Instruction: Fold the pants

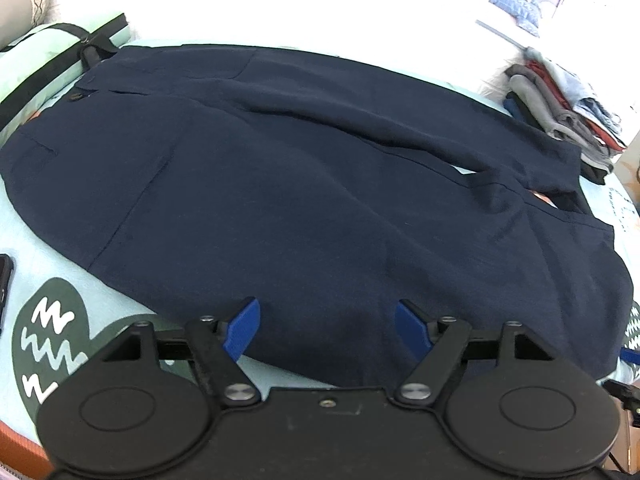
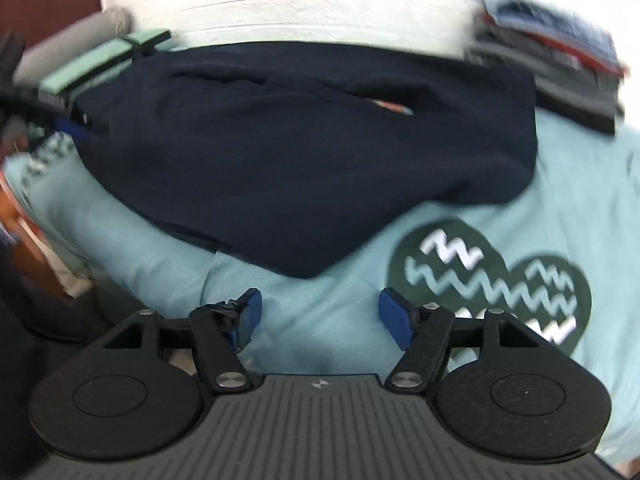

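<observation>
Pants (image 1: 300,184) spread flat, left gripper (image 1: 327,320) agape over hem, right gripper (image 2: 320,312) agape, seemingly hovering

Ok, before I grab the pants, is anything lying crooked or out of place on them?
The navy pants are not flat: the far leg lies skewed across the near one, with a bunched ridge and a gap near the hems. Both hand-held grippers are open and empty.

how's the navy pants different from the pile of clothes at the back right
The navy blue pants lie spread out flat in one dark colour; the stack of folded clothes is compact, layered and mixed grey, red and blue. The pants fill the middle of the cloth; the stack sits at its far edge. Both rest on the light teal printed cloth.
</observation>
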